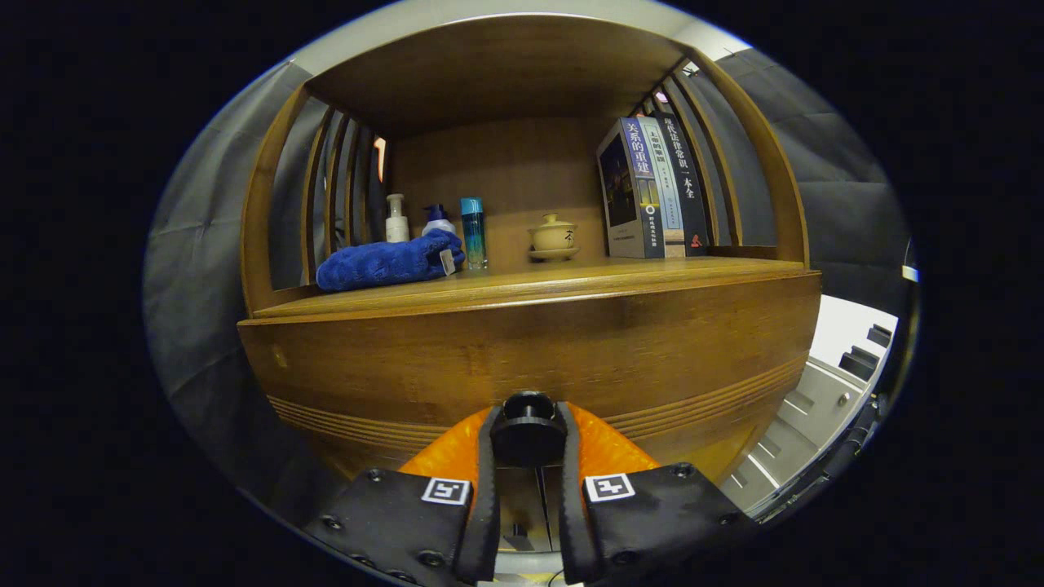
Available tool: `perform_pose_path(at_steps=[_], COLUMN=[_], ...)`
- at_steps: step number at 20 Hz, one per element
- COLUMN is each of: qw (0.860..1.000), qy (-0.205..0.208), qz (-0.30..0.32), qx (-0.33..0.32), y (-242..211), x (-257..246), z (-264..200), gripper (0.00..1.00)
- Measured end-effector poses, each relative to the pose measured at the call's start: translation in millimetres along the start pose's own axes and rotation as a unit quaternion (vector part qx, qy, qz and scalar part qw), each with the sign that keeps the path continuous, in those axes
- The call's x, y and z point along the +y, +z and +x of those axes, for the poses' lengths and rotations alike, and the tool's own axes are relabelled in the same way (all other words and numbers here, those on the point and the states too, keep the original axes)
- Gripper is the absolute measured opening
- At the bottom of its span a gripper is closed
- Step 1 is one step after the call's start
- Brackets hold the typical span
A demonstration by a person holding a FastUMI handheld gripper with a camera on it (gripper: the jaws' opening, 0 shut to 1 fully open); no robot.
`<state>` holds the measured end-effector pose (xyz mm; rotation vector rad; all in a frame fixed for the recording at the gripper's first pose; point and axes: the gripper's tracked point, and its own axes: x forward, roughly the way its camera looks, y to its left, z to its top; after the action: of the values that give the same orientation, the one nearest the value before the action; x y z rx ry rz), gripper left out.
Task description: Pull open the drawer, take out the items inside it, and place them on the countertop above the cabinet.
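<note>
One cabinet point(522, 342) takes up most of the gripper view, and everything here is placed against it. Its wooden drawer front point(489, 359) bulges wide just beyond the fingers, with a band of grooves low across it. Above the drawer runs the countertop point(571, 277) where the items are meant to end up. It already carries a row of things: three books point(652, 187) standing upright toward the cabinet's right side, a blue towel point(383, 261) lying toward its left side, a teal bottle point(473, 232) and two pump bottles just behind the towel, and a small lidded cup point(553, 235) on a saucer near the middle.

Smallest of all is the black round knob point(528, 428) low on the drawer front. The gripper point(528, 432) has it — the fingers stand narrowly apart, one black pad pressed to each side of the knob, with the orange finger backs point(608, 444) flaring out behind.

By my reading this is the very first step: the drawer front sits flush with the cabinet, so the drawer looks shut, and whatever lies inside it is hidden. The next move calls for a straight pull back away from the cabinet, the squeeze kept firm — a round knob could slip out from between flat pads if the pull goes off-axis
</note>
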<state>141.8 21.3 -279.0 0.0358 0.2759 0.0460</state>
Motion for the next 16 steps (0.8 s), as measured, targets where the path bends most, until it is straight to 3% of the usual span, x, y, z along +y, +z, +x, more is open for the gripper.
perform_pose_path(at_steps=[13, 16], qw=[1.0, 0.999], qy=[-0.006, -0.001], qz=[-0.015, -0.008], qx=[0.008, 0.034], y=[-19.4, -32.8], x=[-1.7, 2.9], z=[-128.5, -147.3], gripper=[0.37, 0.37])
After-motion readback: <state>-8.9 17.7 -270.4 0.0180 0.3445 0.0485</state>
